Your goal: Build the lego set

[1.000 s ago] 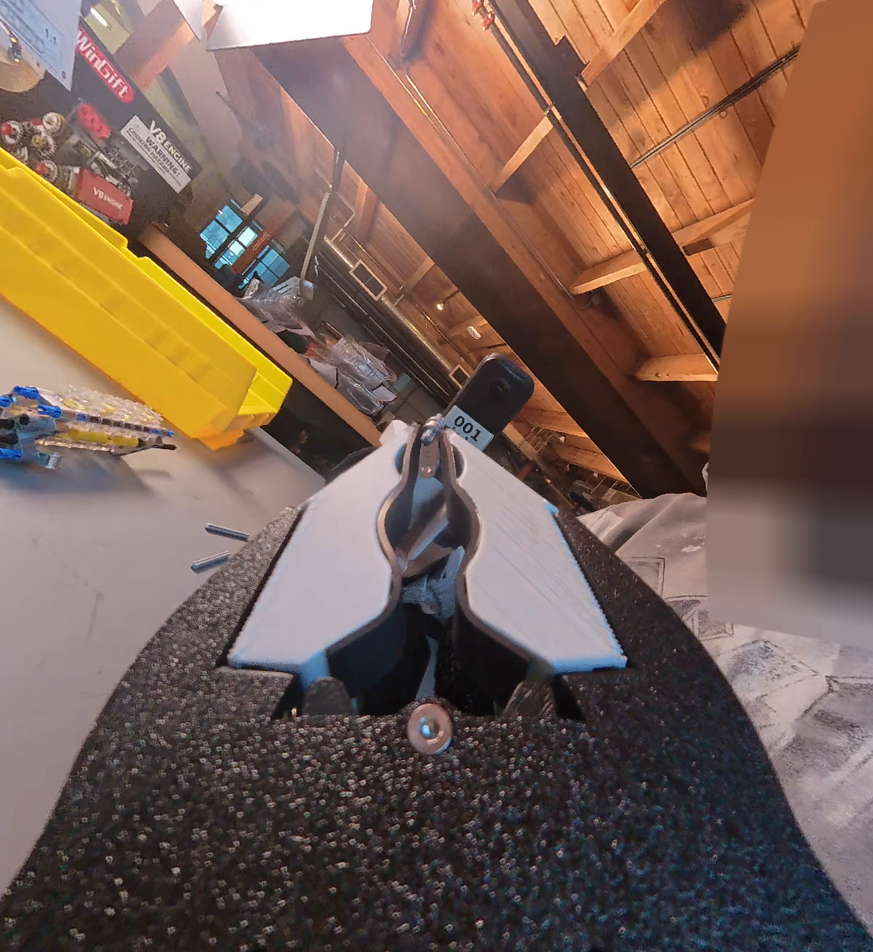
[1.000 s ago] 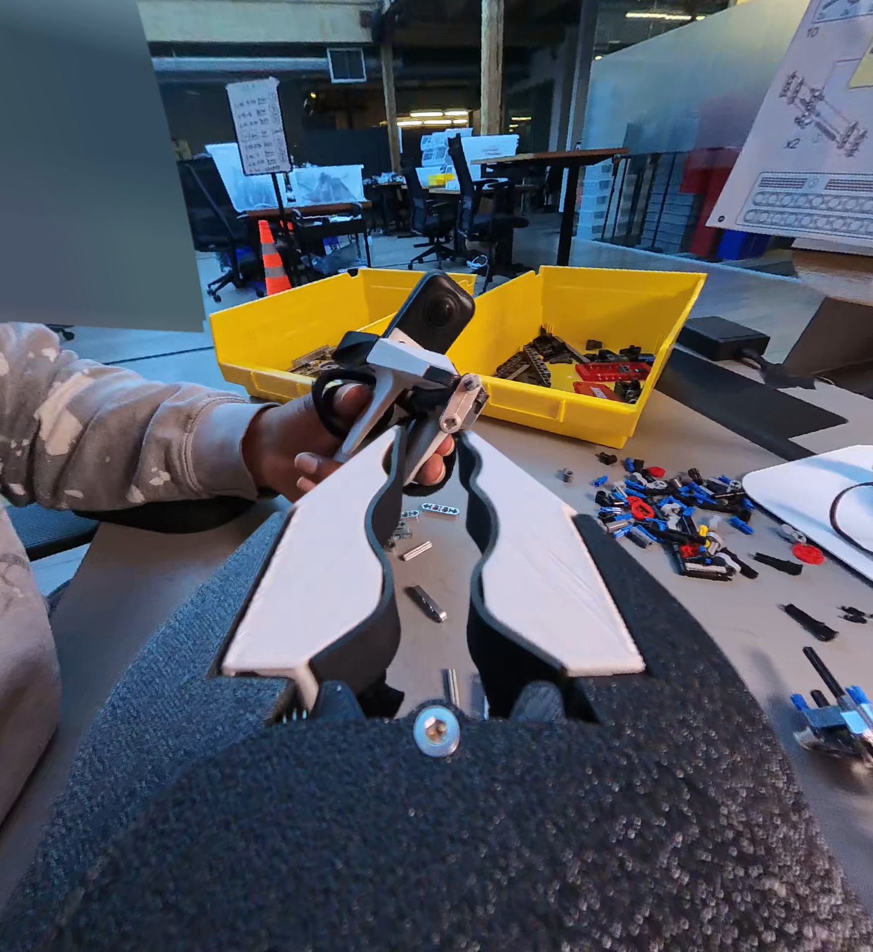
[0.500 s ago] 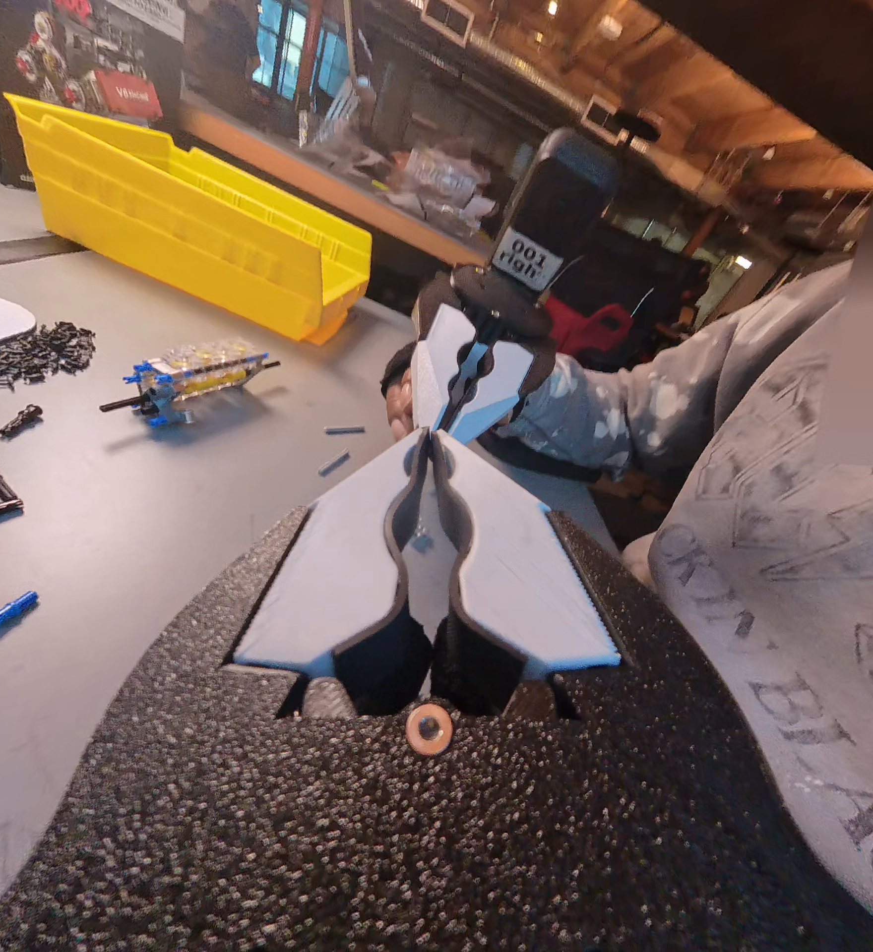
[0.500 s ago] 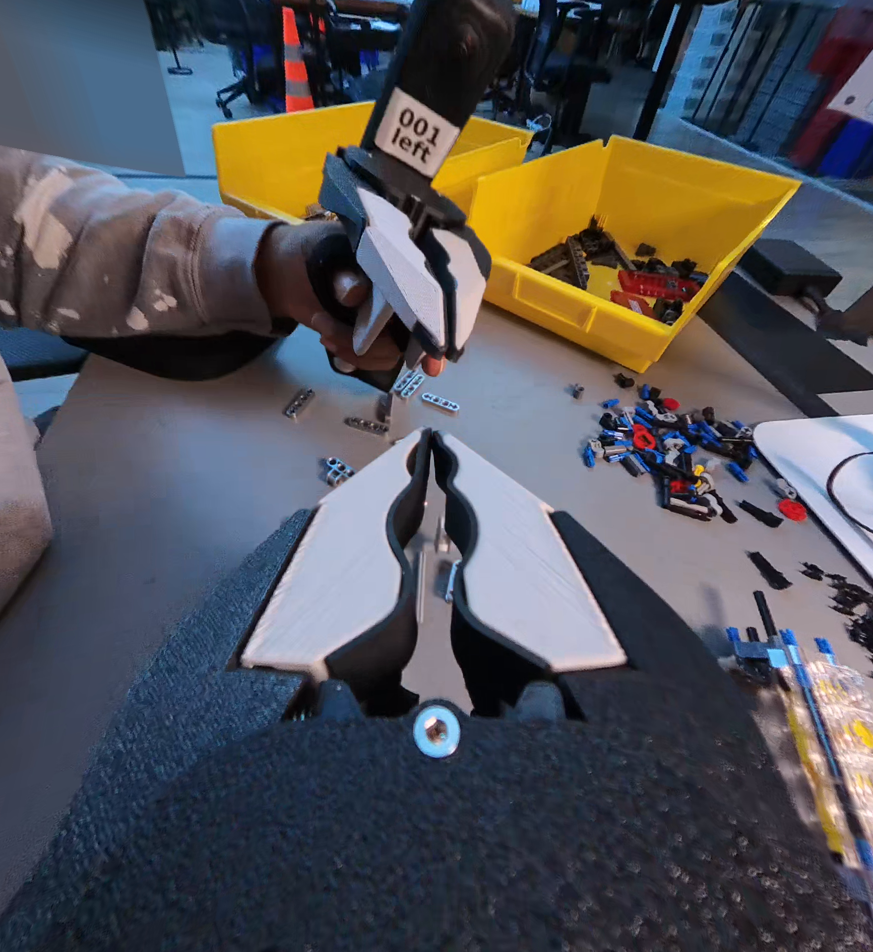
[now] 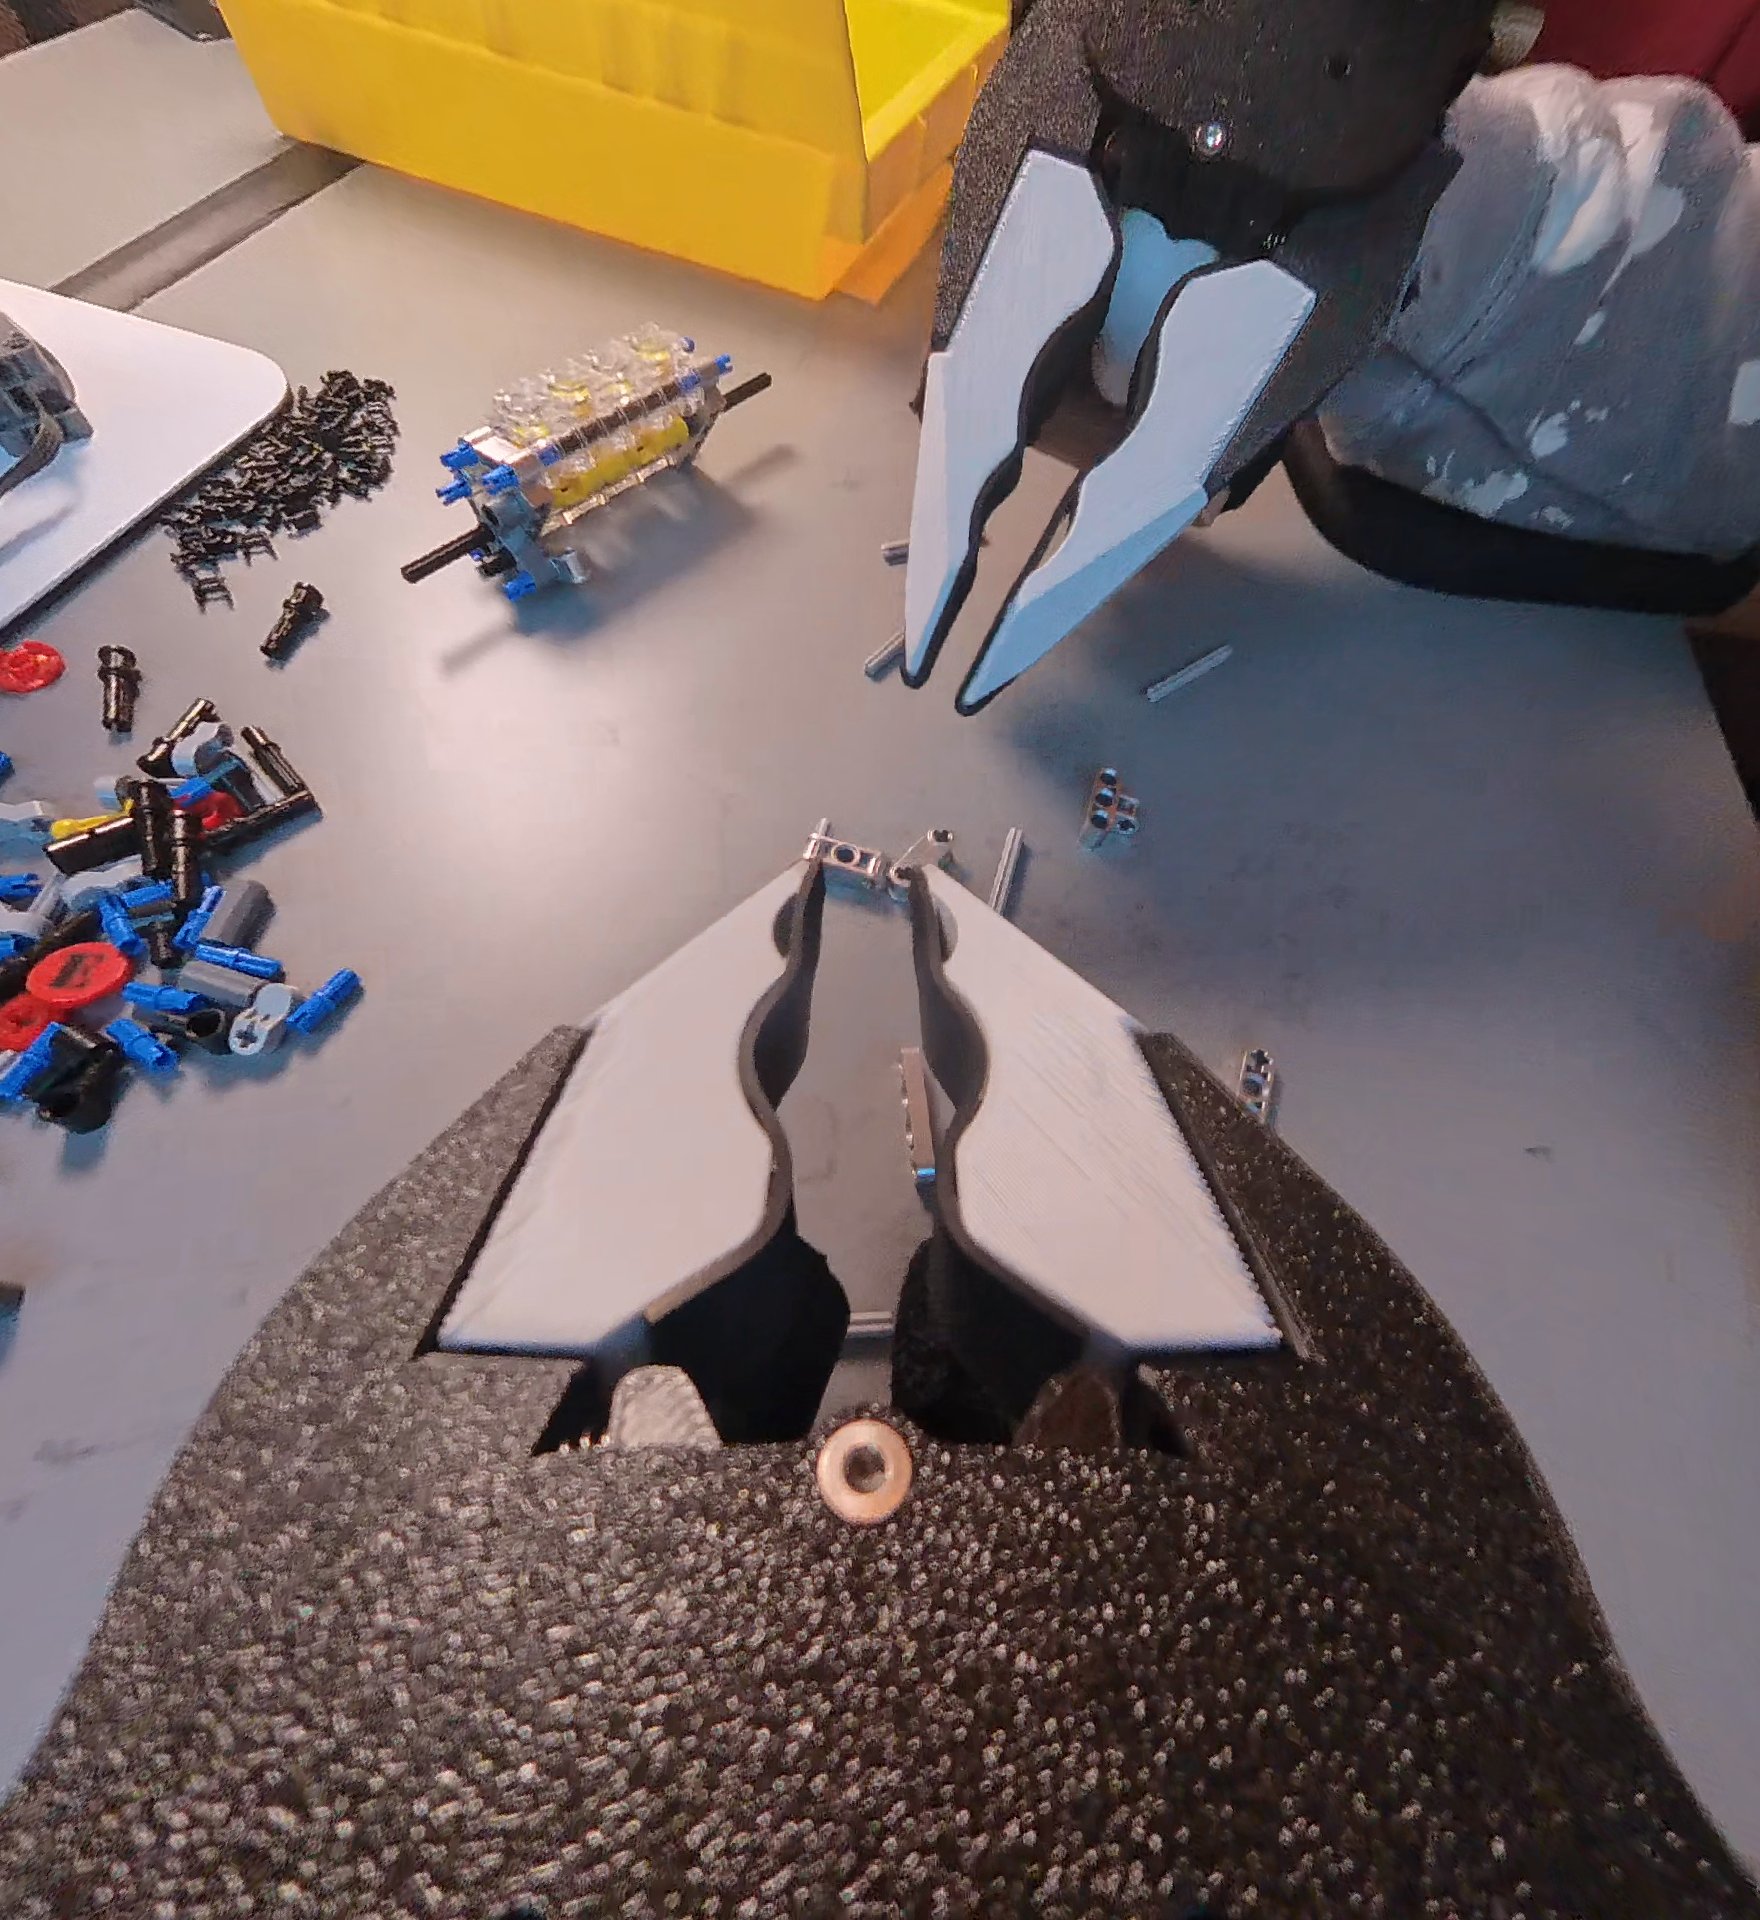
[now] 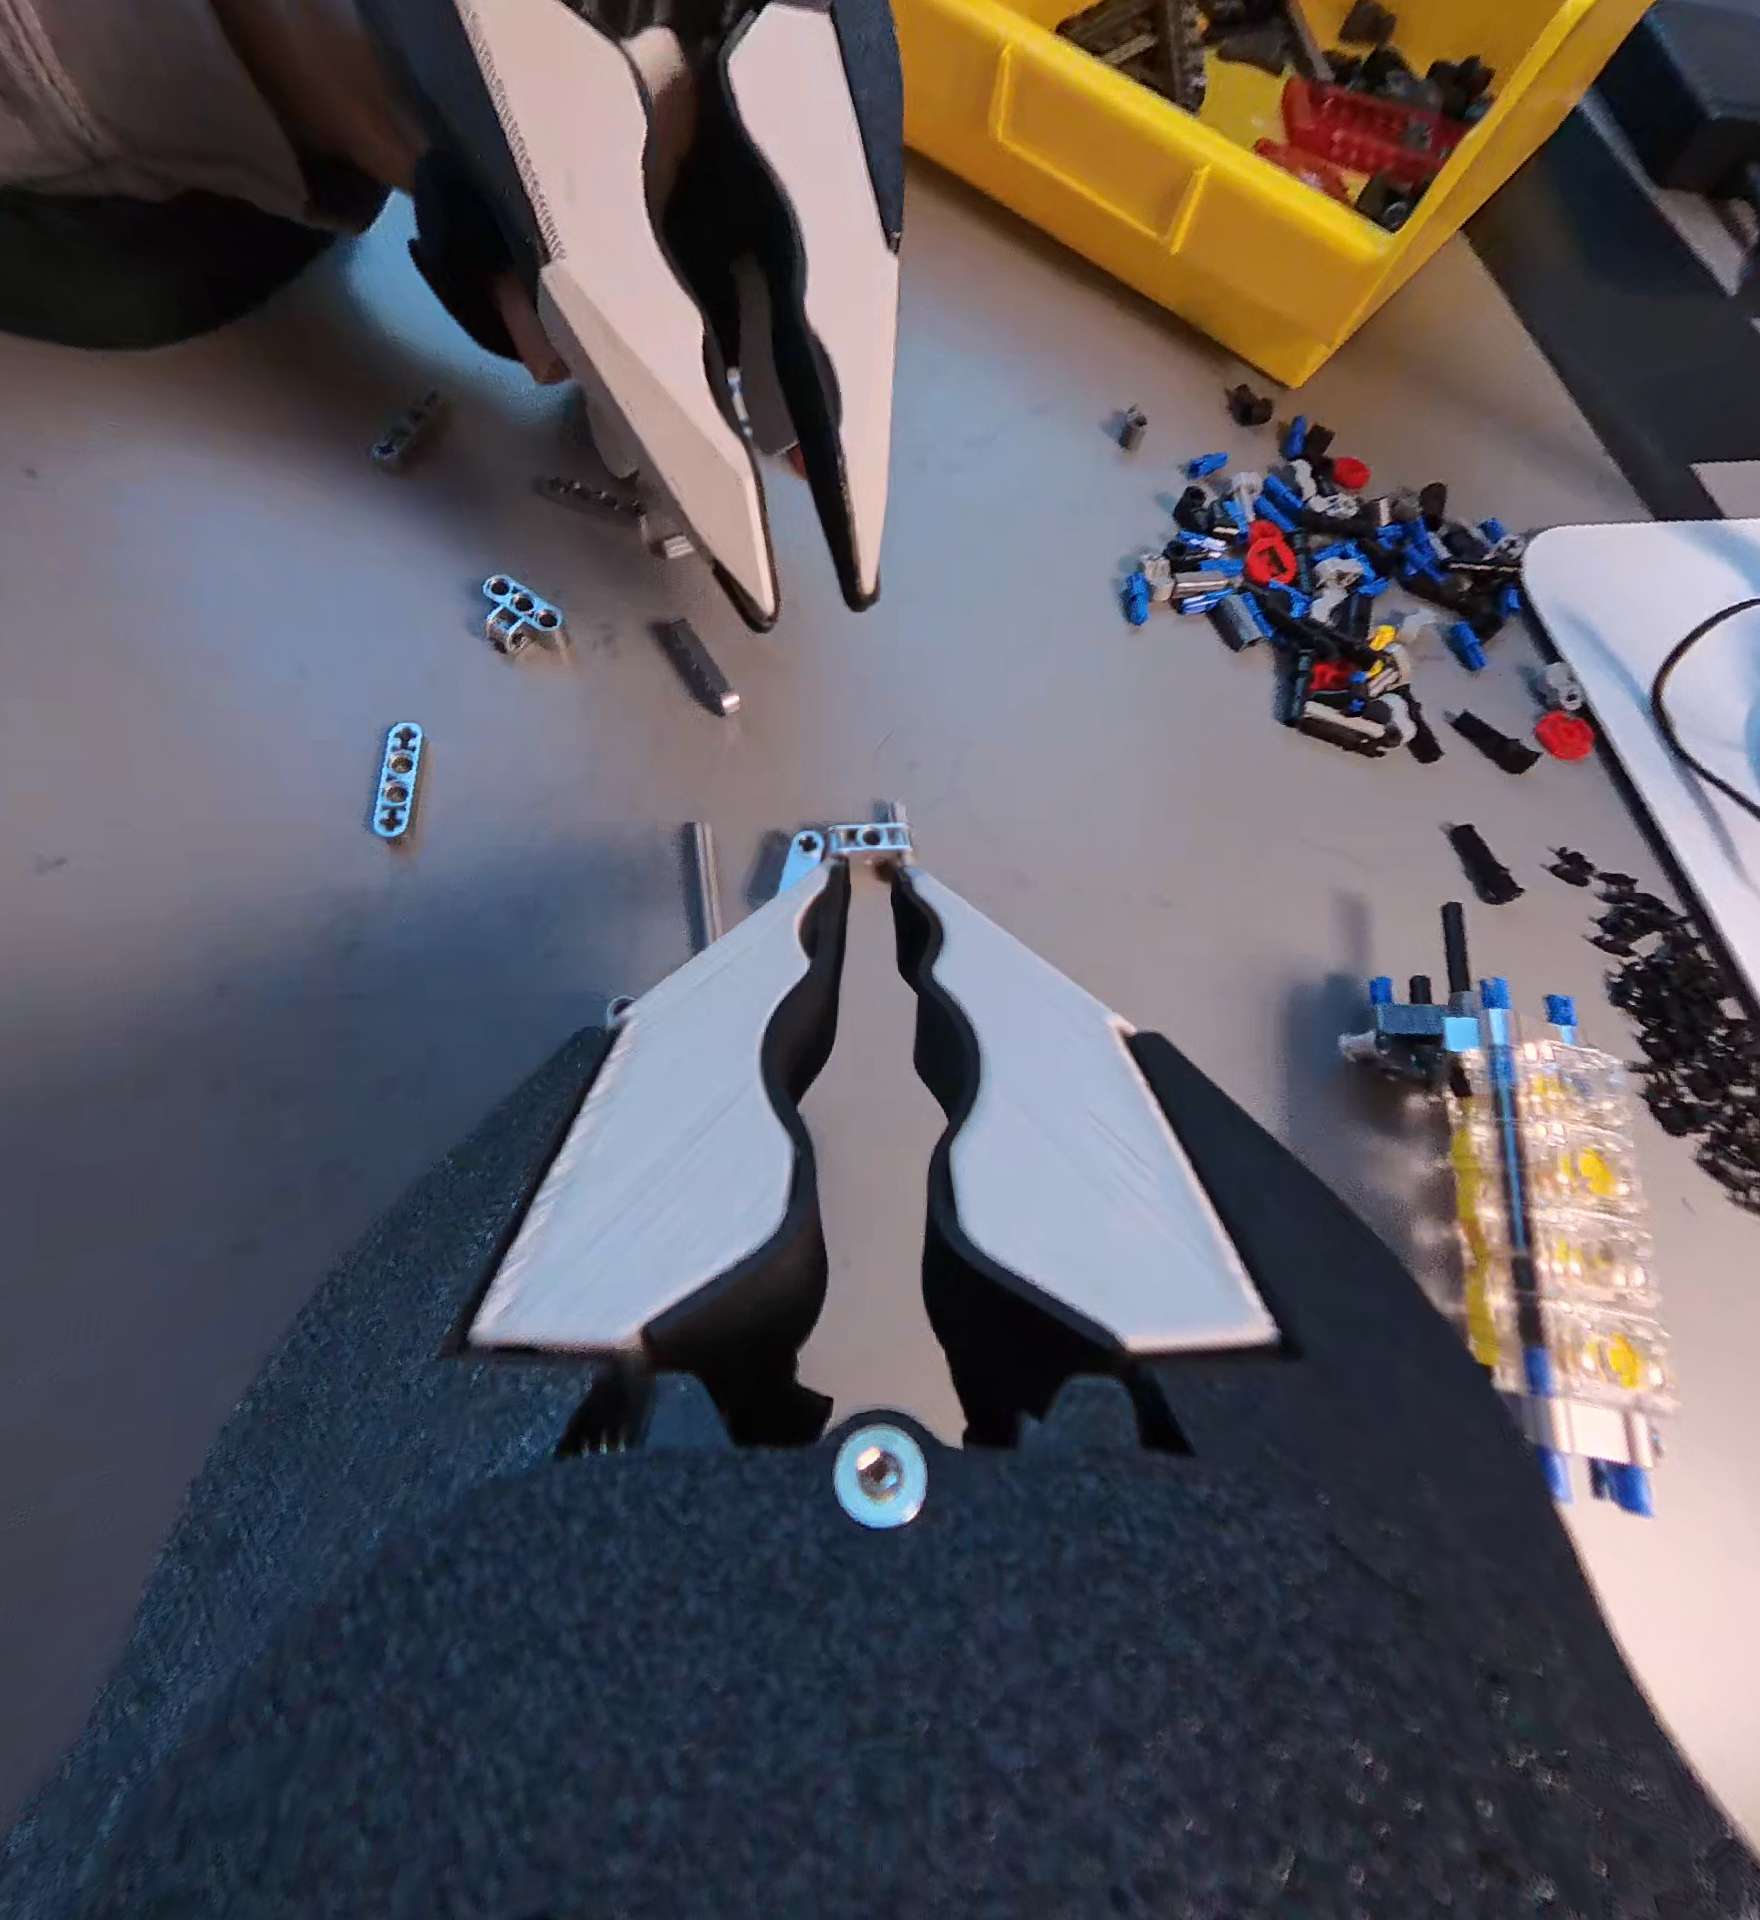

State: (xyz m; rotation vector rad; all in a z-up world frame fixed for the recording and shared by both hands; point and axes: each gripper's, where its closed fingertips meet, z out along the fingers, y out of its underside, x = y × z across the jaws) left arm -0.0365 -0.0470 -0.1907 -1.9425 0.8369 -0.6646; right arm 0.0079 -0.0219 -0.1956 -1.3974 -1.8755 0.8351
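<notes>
— Grey worktop [image 5: 1375, 935] is under us. Our left tongs [image 5: 865, 873] are released, with a small gap, and their tips are just beside a small grey beam [image 5: 848, 854].

— Our right tongs [image 6: 871, 868] are released too, tips near the same small grey beam [image 6: 871, 836]. The transparent yellow engine block [image 6: 1541, 1184] lies to the right of the beam, and the yellow bin [image 6: 1167, 177] is far behind it.

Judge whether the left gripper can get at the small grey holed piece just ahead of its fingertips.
Probably yes. The left gripper is open, the grey piece lies on the table right at its tips, and the right gripper hangs farther off, not between them.
</notes>
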